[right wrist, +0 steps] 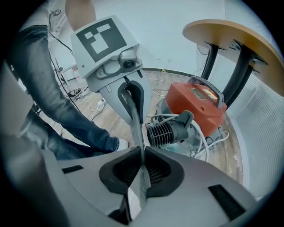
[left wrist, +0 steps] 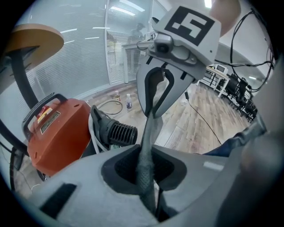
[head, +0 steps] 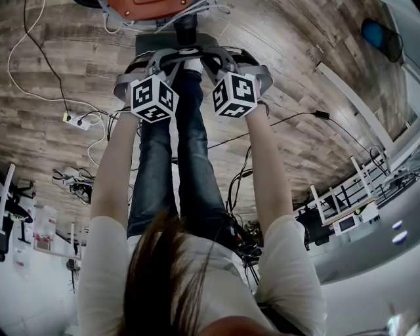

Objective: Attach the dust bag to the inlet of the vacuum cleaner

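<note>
Both grippers are shut on a thin grey dust bag, which hangs edge-on and taut between them. In the left gripper view the bag (left wrist: 148, 133) runs from my left gripper (left wrist: 144, 165) up to the right gripper's jaws. In the right gripper view the bag (right wrist: 135, 124) runs from my right gripper (right wrist: 141, 170) to the left gripper. The orange vacuum cleaner (right wrist: 197, 103) stands on the floor just beyond, with a black ribbed part (right wrist: 171, 131) facing the grippers. From the head, the left gripper (head: 152, 65) and right gripper (head: 233, 62) sit side by side above the bag (head: 164, 42), near the vacuum (head: 154, 6).
A round wooden table on black legs (right wrist: 230, 40) stands over the vacuum. White cord (right wrist: 208, 137) coils around the vacuum's base. The person's legs in jeans (head: 177, 164) stand right behind the grippers. Cables and a power strip (head: 77, 121) lie on the wooden floor.
</note>
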Demonstrator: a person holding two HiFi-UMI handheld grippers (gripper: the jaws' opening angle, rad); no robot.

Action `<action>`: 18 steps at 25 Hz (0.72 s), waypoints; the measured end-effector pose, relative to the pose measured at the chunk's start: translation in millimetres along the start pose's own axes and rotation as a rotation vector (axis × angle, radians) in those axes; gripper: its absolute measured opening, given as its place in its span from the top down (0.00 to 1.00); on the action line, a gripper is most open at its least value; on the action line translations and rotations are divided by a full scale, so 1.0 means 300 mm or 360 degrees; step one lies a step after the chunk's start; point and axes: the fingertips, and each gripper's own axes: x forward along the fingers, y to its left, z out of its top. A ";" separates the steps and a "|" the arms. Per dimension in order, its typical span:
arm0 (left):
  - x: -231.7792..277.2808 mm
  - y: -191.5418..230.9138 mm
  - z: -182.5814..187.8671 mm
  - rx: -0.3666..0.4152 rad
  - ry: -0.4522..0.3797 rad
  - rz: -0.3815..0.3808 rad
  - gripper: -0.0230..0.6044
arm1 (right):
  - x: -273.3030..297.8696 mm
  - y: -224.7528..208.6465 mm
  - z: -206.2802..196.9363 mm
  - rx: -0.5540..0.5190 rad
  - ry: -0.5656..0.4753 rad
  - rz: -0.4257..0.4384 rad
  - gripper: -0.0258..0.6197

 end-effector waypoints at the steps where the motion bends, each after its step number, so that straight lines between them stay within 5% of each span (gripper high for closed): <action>1: 0.002 0.002 0.002 -0.0002 0.0000 0.0004 0.89 | 0.000 -0.002 -0.002 -0.0003 0.0000 -0.0002 0.91; 18: 0.021 0.078 0.022 -0.0025 0.0001 0.0073 0.89 | 0.010 -0.080 -0.001 -0.0032 -0.0019 -0.0029 0.91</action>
